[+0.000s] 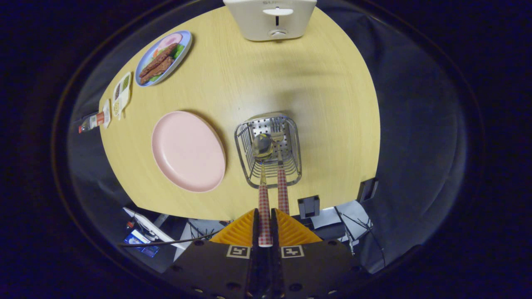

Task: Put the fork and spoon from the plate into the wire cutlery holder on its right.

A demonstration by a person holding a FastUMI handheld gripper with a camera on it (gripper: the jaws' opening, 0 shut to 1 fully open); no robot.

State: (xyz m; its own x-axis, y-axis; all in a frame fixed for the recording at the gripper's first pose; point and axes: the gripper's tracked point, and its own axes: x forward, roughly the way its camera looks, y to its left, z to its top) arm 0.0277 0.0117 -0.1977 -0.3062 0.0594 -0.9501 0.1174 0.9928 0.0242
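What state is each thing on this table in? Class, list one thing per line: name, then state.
gripper: shut on the spoon's handle.
spoon: held, bowl inside the holder.
fork: standing in the holder, handle sticking out.
wire cutlery holder: upright, right of the pink plate.
pink plate: bare.
blue plate: holds food.
toaster: slots hidden, state unclear.

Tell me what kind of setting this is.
Likely a staged dining table in a recording booth: toaster, pink plate, a plate of food. The gripper is shut on the spoon over the wire cutlery holder.

Bare table (pixel 324 104) beyond holder (pixel 268 149)
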